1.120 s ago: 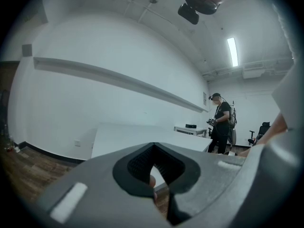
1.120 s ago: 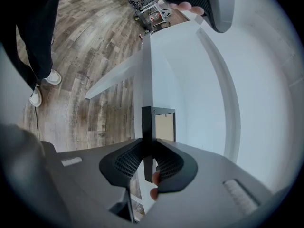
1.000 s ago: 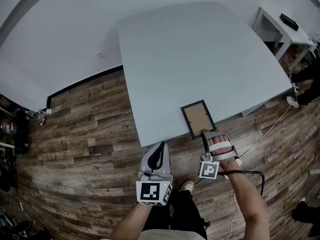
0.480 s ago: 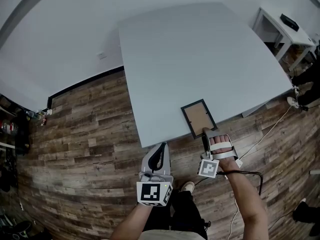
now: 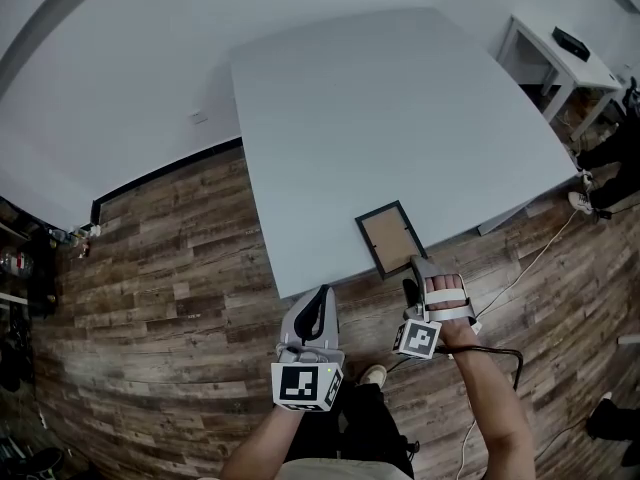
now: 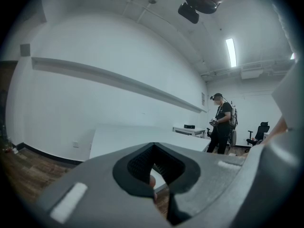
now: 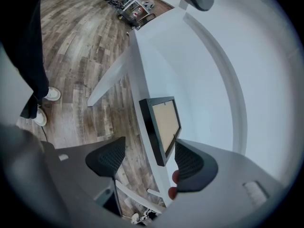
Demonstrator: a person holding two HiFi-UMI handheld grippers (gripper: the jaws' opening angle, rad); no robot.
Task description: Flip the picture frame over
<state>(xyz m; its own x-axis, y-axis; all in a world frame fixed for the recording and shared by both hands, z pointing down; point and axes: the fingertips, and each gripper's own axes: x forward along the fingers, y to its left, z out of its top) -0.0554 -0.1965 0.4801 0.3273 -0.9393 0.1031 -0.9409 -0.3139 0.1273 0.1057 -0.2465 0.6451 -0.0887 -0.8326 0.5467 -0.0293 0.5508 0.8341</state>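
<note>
The picture frame (image 5: 385,238) has a black border and shows a brown backing board. It lies flat at the near edge of the white table (image 5: 400,108). In the right gripper view the frame (image 7: 165,123) runs away from me along the table's edge, and its near corner reaches in between the jaws. My right gripper (image 5: 416,284) (image 7: 148,161) is open just short of that corner and touches nothing. My left gripper (image 5: 316,313) (image 6: 153,147) hangs shut and empty over the floor, off the table's near edge.
A small white side table (image 5: 560,53) stands at the far right with a dark object on it. A cable (image 5: 530,268) trails across the wooden floor to the right. A person (image 6: 221,122) stands beyond the table, and an office chair (image 6: 259,132) is near them.
My right gripper has drawn back a little from the frame's near end, toward me. The frame still lies flat and the left gripper has barely moved.
</note>
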